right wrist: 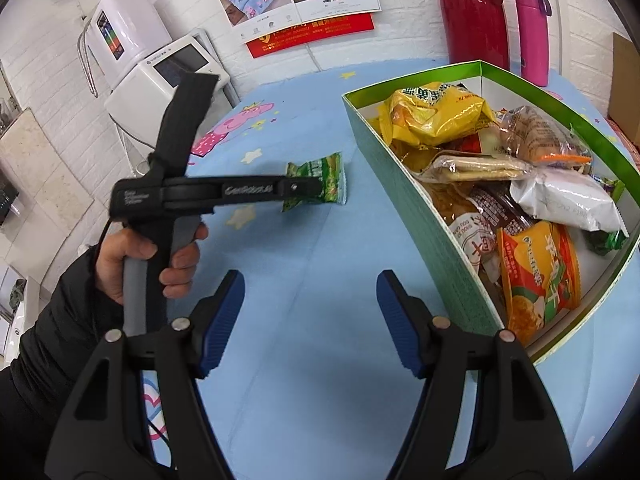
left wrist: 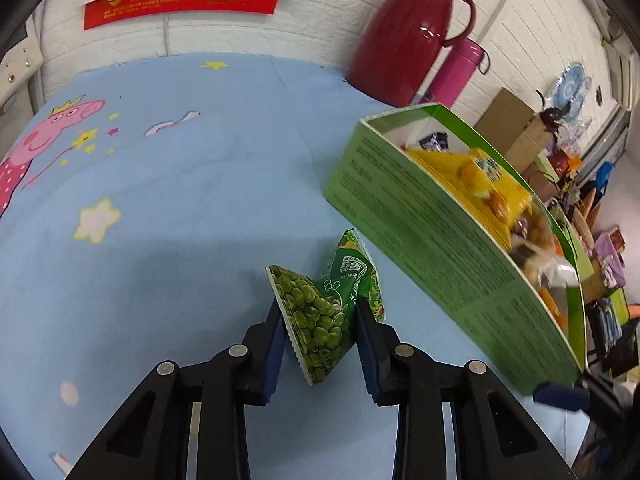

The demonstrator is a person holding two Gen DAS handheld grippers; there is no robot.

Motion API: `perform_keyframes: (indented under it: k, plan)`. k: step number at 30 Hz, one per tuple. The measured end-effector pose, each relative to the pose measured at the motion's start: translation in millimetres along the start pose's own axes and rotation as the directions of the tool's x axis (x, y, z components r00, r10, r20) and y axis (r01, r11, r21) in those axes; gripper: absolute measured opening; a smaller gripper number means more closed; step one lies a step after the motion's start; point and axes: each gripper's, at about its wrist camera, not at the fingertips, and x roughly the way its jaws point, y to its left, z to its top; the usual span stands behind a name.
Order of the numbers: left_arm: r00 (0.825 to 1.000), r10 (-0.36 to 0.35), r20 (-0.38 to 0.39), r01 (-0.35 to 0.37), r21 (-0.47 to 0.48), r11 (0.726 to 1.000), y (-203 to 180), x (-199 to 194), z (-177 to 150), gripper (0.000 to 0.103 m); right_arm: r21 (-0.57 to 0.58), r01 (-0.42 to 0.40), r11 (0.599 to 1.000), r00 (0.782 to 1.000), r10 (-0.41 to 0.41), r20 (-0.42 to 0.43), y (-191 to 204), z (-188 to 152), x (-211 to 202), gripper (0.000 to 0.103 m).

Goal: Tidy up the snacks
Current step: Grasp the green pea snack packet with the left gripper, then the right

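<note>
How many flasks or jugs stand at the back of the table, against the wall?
2. A dark red jug stands behind the green box; a slimmer pink flask stands just right of it. Nothing suggests more hidden.

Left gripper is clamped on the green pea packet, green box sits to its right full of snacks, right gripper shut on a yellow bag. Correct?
Not quite. The right gripper is open and holds nothing, as the right wrist view shows. The rest stands: the left gripper is clamped on the green pea packet, with the green box of snacks to its right.
</note>
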Motion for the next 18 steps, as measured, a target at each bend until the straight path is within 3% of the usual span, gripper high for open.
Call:
perform_keyframes:
  k: [7, 9, 12, 18]
  plan:
    - [0.998, -0.058, -0.023, 0.059, 0.026, 0.998, 2, -54, -82, 0.036, 0.030, -0.079, 0.996, 0.995, 0.081, -0.059, 7, -17, 14, 0.069]
    - [0.998, -0.067, -0.018, 0.067, 0.012, 0.998, 7, -66, -96, 0.050, 0.033, -0.103, 0.994, 0.991, 0.106, -0.084, 13, -22, 22, 0.062]
    - [0.997, -0.076, 0.007, 0.076, -0.040, 0.996, 19, -83, -109, 0.053, 0.019, -0.116, 0.993, 0.988, 0.117, -0.103, 21, -24, 31, 0.058]
    - [0.989, -0.140, 0.037, 0.143, -0.086, 0.986, 25, -85, -103, 0.053, -0.053, -0.107, 0.993, 0.988, 0.100, -0.118, 32, -15, 48, 0.054]
